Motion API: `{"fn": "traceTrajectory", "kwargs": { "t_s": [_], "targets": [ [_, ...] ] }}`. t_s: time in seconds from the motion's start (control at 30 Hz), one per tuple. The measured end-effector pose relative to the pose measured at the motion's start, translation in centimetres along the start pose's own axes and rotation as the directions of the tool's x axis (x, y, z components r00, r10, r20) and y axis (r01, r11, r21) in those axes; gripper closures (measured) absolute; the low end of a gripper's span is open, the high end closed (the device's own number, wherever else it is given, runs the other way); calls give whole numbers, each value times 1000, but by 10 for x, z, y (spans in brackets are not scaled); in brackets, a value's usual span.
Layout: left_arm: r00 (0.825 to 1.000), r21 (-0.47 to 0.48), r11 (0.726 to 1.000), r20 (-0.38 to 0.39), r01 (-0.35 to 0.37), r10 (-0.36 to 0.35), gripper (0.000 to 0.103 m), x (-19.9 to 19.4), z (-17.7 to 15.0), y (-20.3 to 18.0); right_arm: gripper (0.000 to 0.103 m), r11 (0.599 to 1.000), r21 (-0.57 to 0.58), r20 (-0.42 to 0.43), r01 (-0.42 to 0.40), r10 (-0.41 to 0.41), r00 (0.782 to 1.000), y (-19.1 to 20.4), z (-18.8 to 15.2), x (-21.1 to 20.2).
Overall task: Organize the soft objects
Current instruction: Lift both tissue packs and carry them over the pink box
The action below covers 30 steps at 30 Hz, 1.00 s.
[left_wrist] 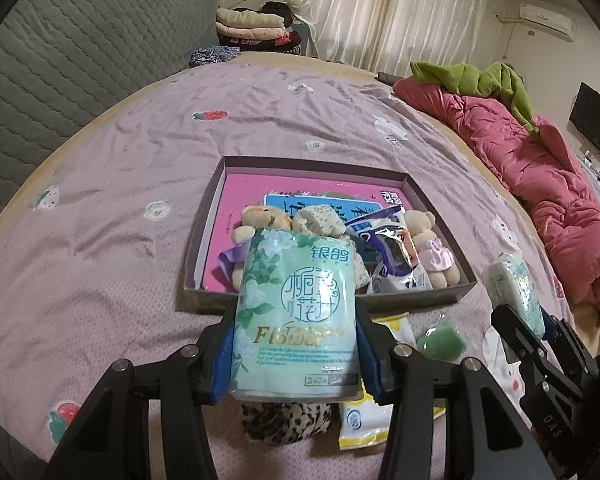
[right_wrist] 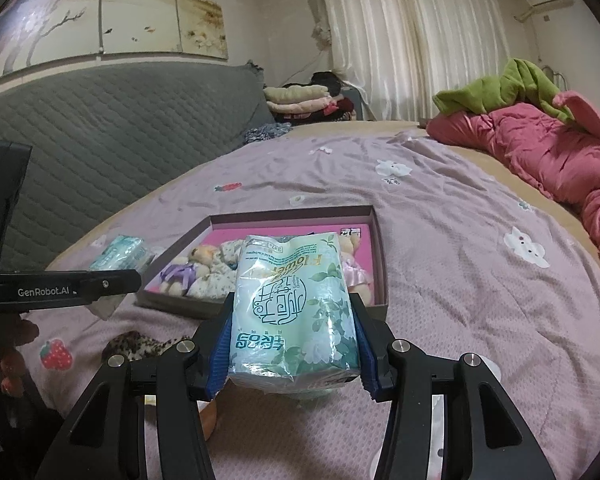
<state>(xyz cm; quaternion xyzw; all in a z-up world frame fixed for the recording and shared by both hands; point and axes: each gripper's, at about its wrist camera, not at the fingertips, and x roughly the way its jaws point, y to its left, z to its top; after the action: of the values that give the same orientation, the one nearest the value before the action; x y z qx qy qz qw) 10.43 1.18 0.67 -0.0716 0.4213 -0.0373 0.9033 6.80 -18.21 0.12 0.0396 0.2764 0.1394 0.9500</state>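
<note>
Jaws on both grippers were closed on tissue packs: our left gripper (left_wrist: pixel 296 320) pinched a green tissue pack (left_wrist: pixel 296 312) by its sides between the blue pads, and our right gripper (right_wrist: pixel 294 328) squeezed a second tissue pack (right_wrist: pixel 296 304) the same way, printed label upside down in its own view. Each pack hung in the air above the bed (left_wrist: pixel 120 200), just short of the near wall of the shallow box (left_wrist: pixel 332 304), which already held two teddy bears (left_wrist: pixel 260 220), a foil pouch and some cloth. To finish this step well, we judged that each pack should be carried clear over the near wall and lowered into the bare pink part of the box, not dropped on the toys, and the squeeze kept light so the soft wrapping did not buckle. Both grippers pointed forward and downward toward the box, side by side, the right one visible at the edge of the left view. A leopard-print cloth (left_wrist: pixel 284 420), a green pouch (left_wrist: pixel 440 340) and a yellow packet remained on the bed.
</note>
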Motion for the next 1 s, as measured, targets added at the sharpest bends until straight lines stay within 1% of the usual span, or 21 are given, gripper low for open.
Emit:
{"fn": "traceTrajectory", "kwargs": {
  "t_s": [0.23,0.5,0.7,0.77,0.83,1.0],
  "targets": [
    [1000,-15,1000,16,12,-12,52,9,9,-4,50,1000,5,29,3,-3,1000,-9,10,8],
    [1000,1,1000,24,17,-17,52,19,18,-16,50,1000,13,32,10,-10,999,-15,17,18],
    [1000,10,1000,21,13,-13,52,25,23,-23,50,999,-30,63,27,-25,998,-9,28,25],
    [1000,13,1000,22,9,-10,52,25,24,-24,50,999,-34,64,17,-15,998,-8,31,28],
    [1000,14,1000,17,3,-3,52,27,26,-25,50,999,-47,61,27,-25,998,-6,32,30],
    [999,11,1000,33,5,-5,52,26,32,-27,50,998,-59,81,36,-31,996,-5,38,31]
  ]
}}
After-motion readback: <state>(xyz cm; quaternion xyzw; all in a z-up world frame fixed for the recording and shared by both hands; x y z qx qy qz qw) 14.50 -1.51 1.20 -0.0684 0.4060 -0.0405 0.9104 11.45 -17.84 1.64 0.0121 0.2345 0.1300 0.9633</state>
